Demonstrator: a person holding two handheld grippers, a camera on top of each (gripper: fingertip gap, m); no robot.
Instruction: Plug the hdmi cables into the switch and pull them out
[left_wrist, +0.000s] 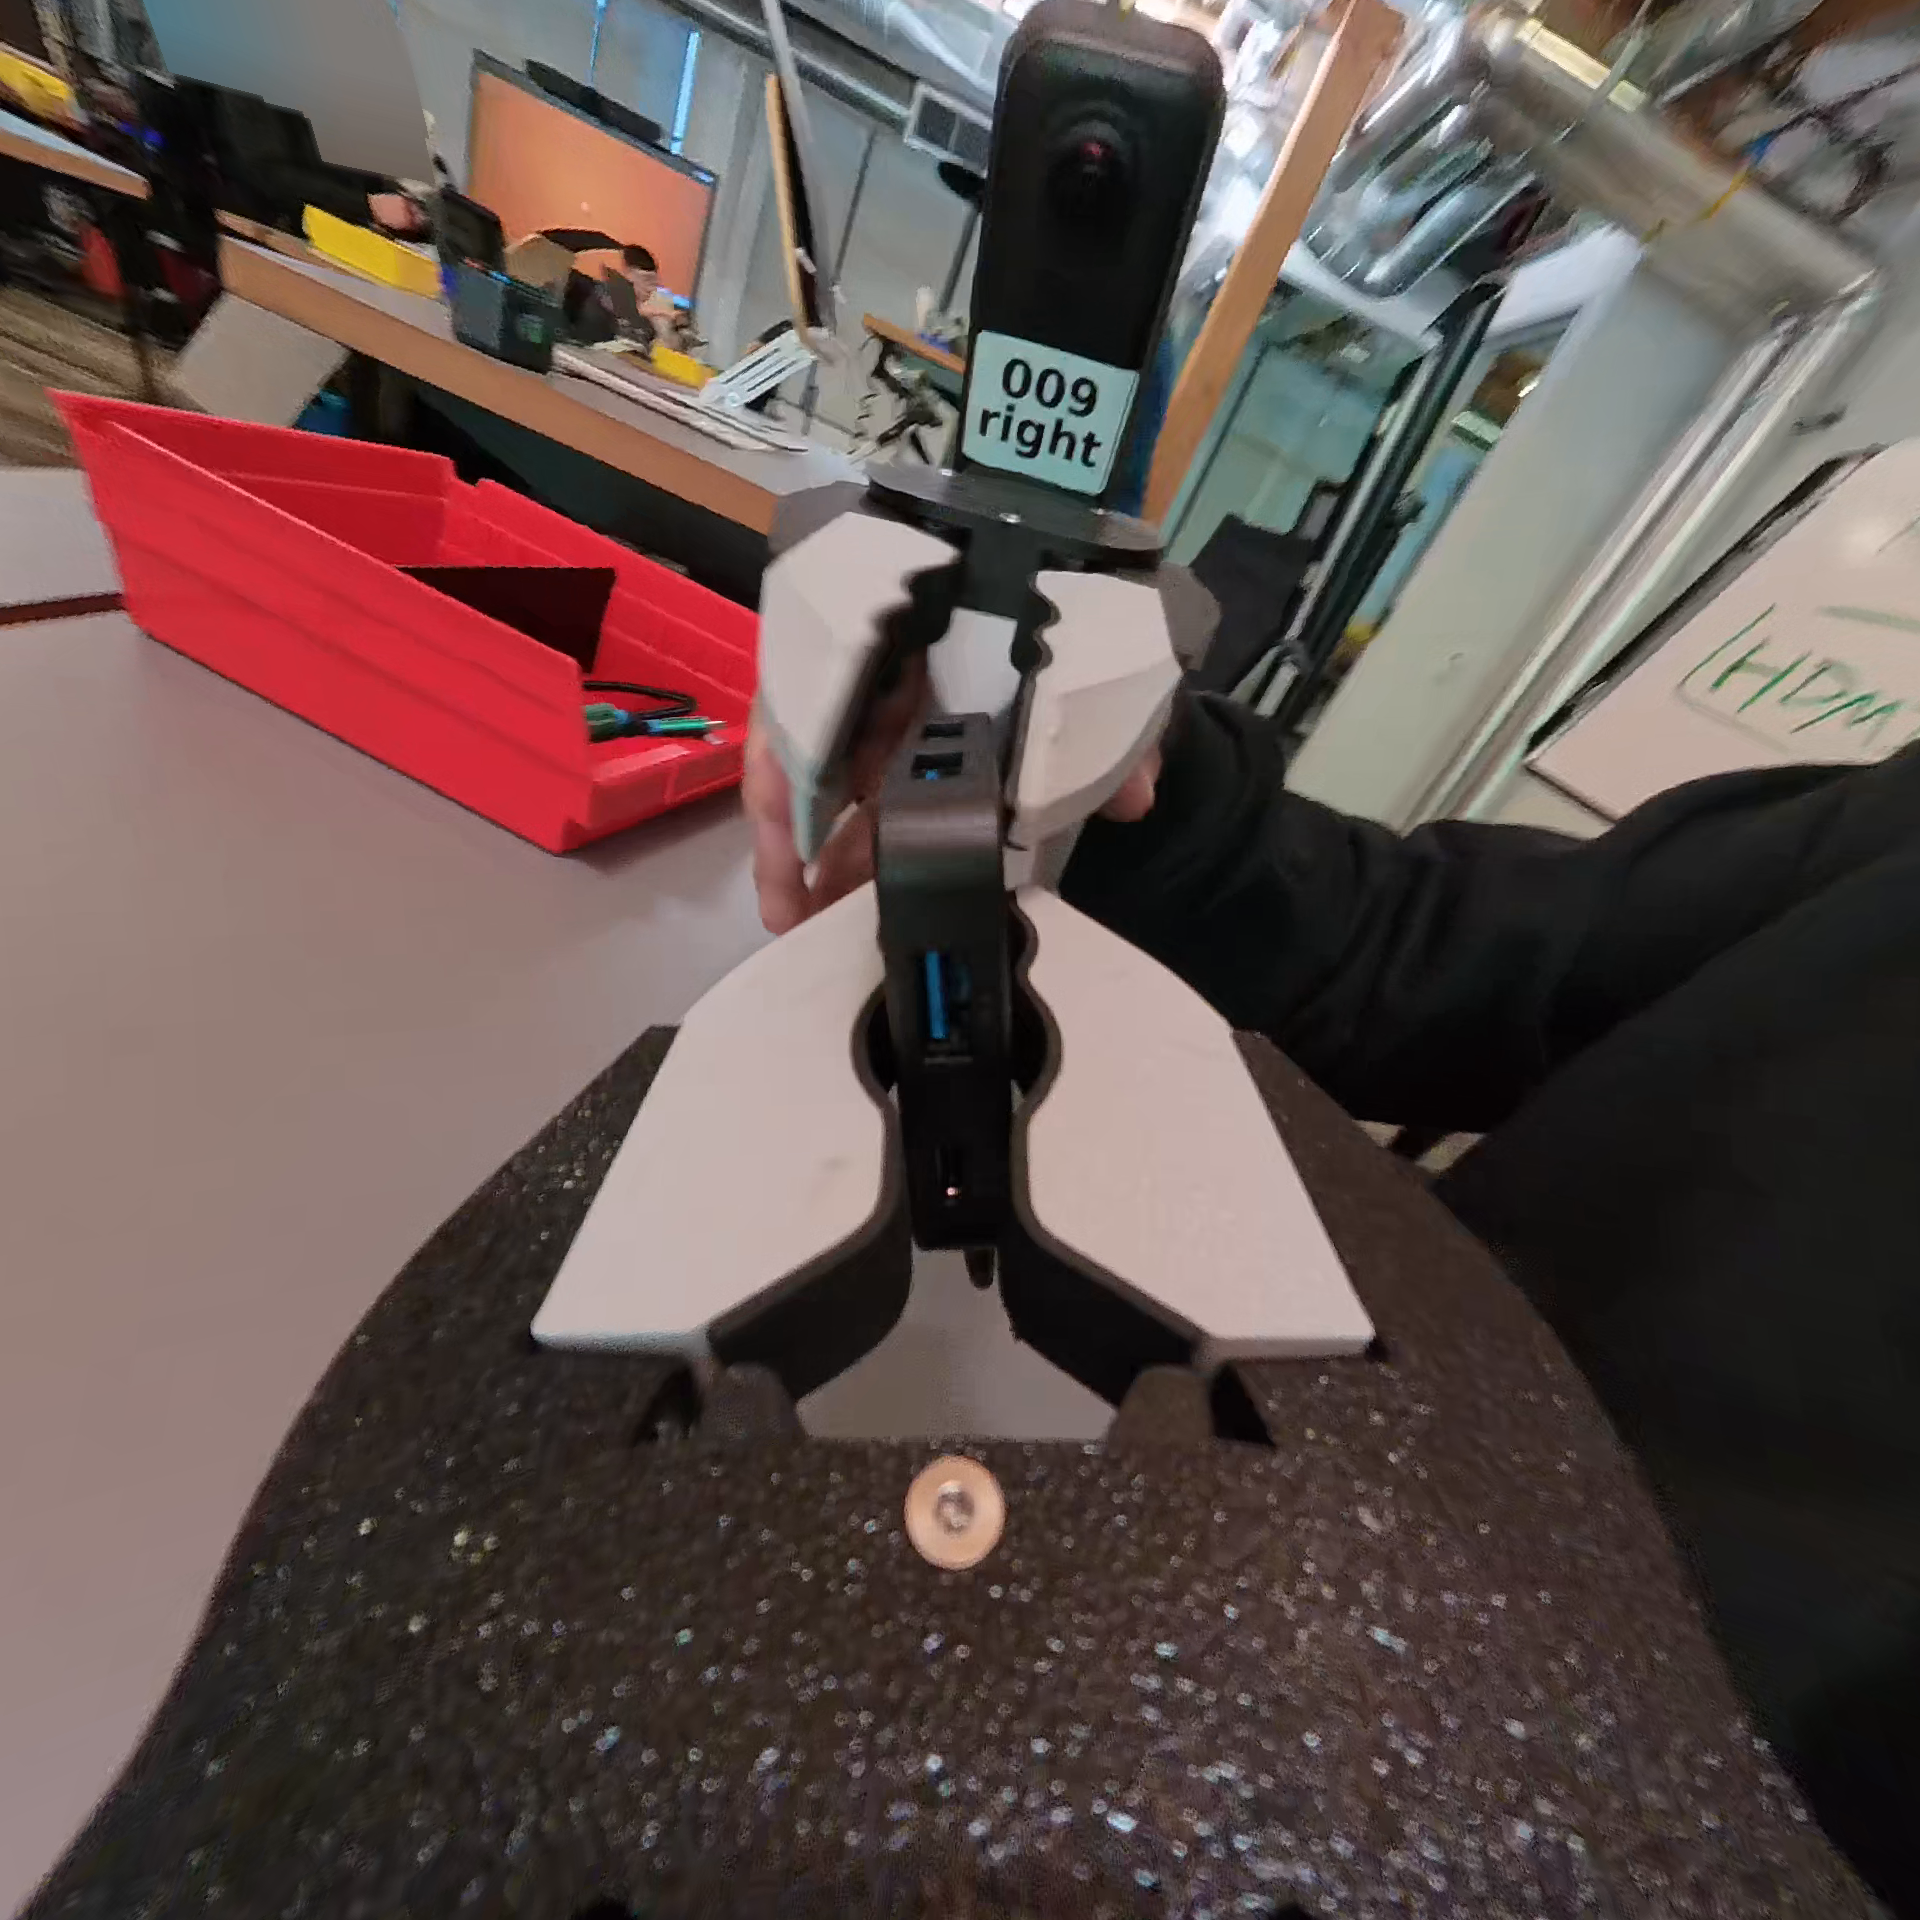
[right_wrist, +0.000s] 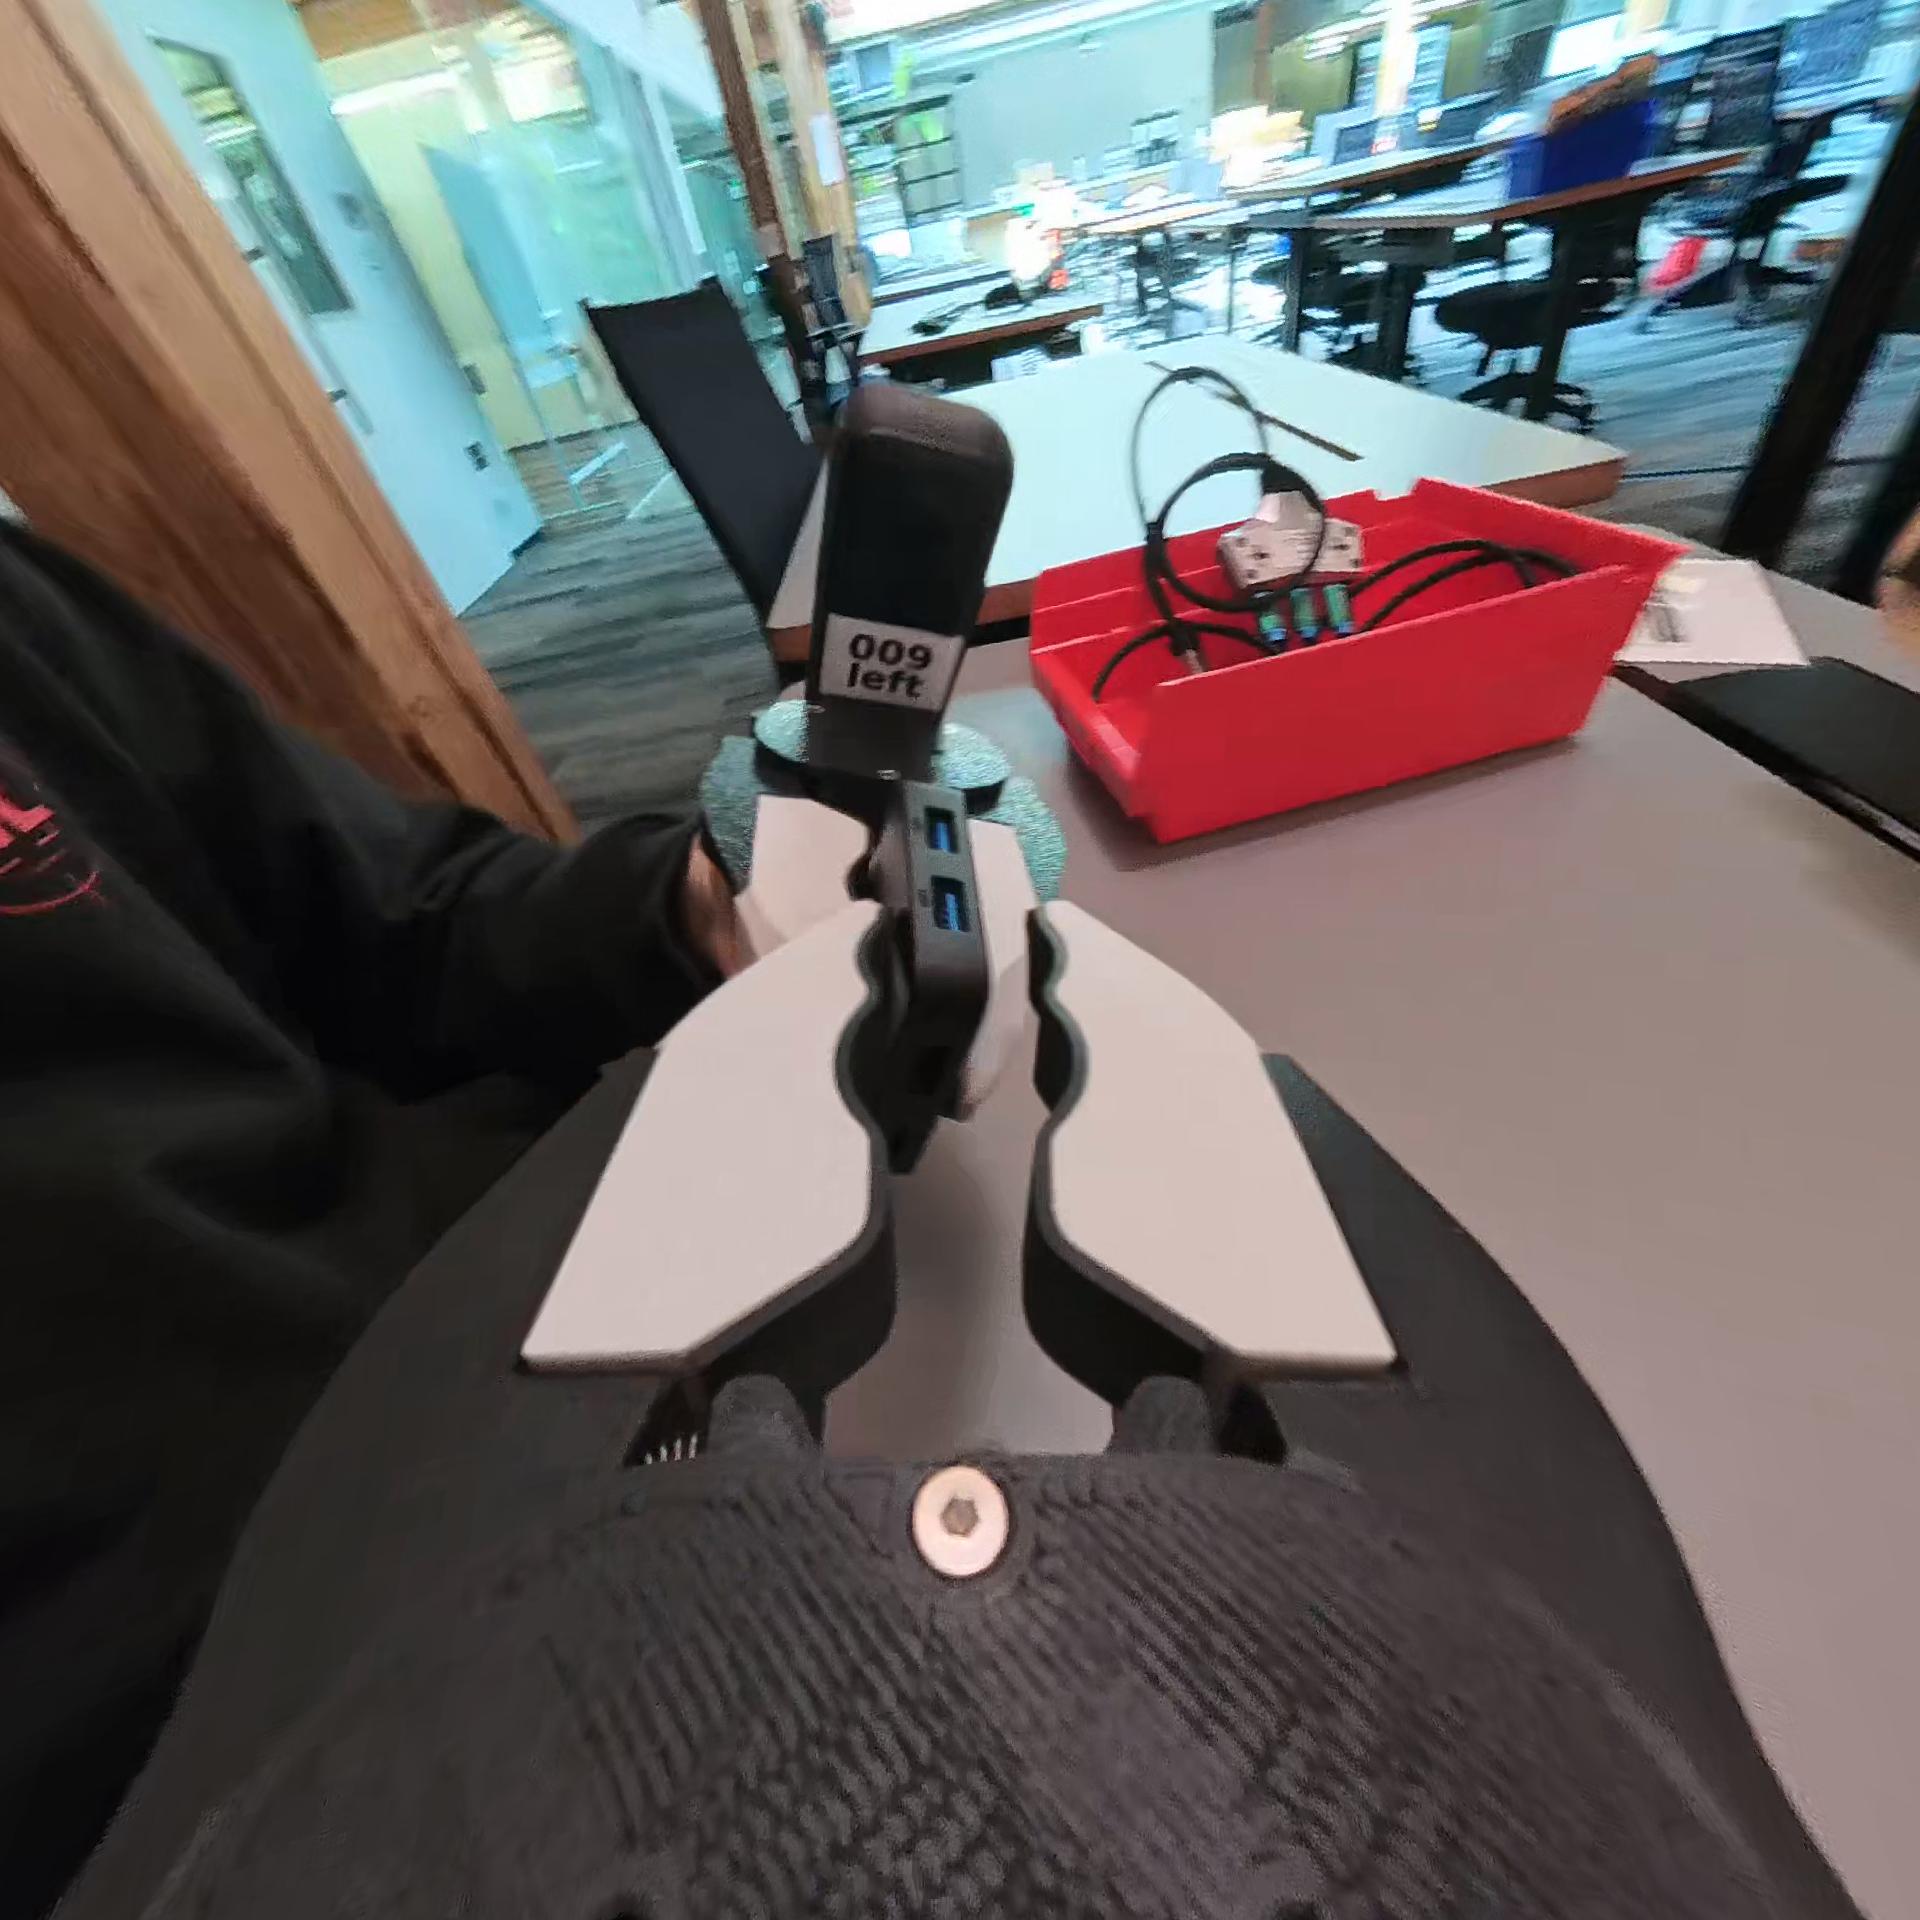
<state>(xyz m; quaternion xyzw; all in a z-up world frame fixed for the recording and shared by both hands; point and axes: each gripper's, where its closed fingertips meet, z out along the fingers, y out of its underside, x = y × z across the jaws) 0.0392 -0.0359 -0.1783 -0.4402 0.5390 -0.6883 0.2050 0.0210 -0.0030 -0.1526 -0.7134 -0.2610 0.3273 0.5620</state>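
The switch is a slim black box with blue ports, held on edge above the grey table. My left gripper is shut on its near half. My right gripper faces it from the far side, jaws apart around the other end. In the right wrist view the switch rests by the left finger of my right gripper, with a gap to the right finger. The left gripper grips it beyond. Black cables with green plugs lie in a red bin.
The red bin stands on the table at the left in the left wrist view. A silver box sits in it among the cables. Papers and a black flat item lie at the right. A black-sleeved arm holds the right gripper.
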